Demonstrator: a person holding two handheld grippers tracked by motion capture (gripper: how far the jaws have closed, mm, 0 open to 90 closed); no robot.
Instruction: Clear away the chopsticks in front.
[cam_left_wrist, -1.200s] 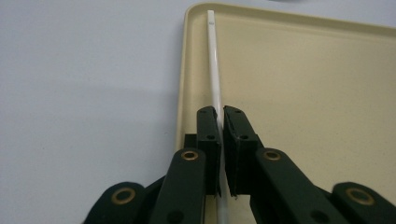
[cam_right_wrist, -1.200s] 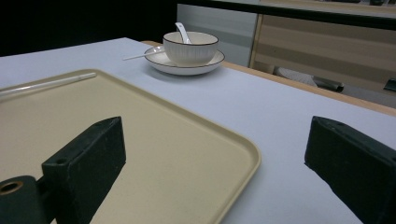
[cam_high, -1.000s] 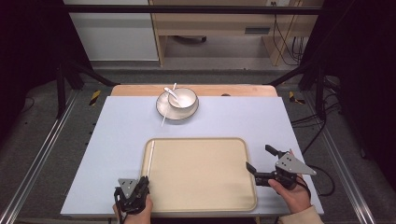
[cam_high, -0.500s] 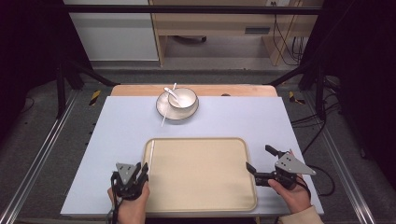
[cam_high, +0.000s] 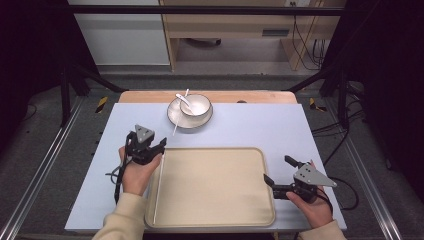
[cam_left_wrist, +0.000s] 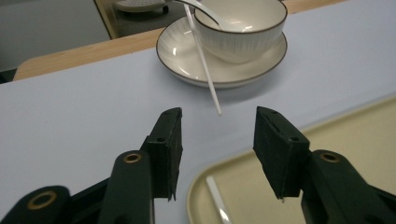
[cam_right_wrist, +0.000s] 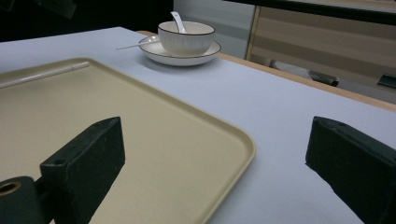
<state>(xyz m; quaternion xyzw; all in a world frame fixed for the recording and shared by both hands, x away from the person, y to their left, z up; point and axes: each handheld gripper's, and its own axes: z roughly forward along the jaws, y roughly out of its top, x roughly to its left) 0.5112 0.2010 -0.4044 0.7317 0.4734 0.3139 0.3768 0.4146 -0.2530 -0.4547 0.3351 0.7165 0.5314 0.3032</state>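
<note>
A white bowl (cam_high: 196, 106) with a white spoon (cam_high: 183, 99) in it stands on a plate (cam_high: 175, 115) at the table's far middle. One white chopstick (cam_high: 175, 125) leans over the plate's front rim. A second chopstick (cam_high: 156, 192) lies along the left inside edge of the beige tray (cam_high: 215, 185). My left gripper (cam_high: 146, 141) is open and empty beside the tray's far left corner, and points at the plate; the leaning chopstick (cam_left_wrist: 203, 56) ends just beyond its fingertips. At the tray's right edge my right gripper (cam_high: 277, 170) is open and empty.
The pale blue table top (cam_high: 260, 125) has bare room right of the plate and left of the tray. A wooden strip (cam_high: 250, 96) runs along its far edge. Metal frame rails (cam_high: 45, 165) flank the table.
My left gripper has moved forward from the table's near left corner along the tray's left side toward the plate. The right gripper has stayed where it was.
</note>
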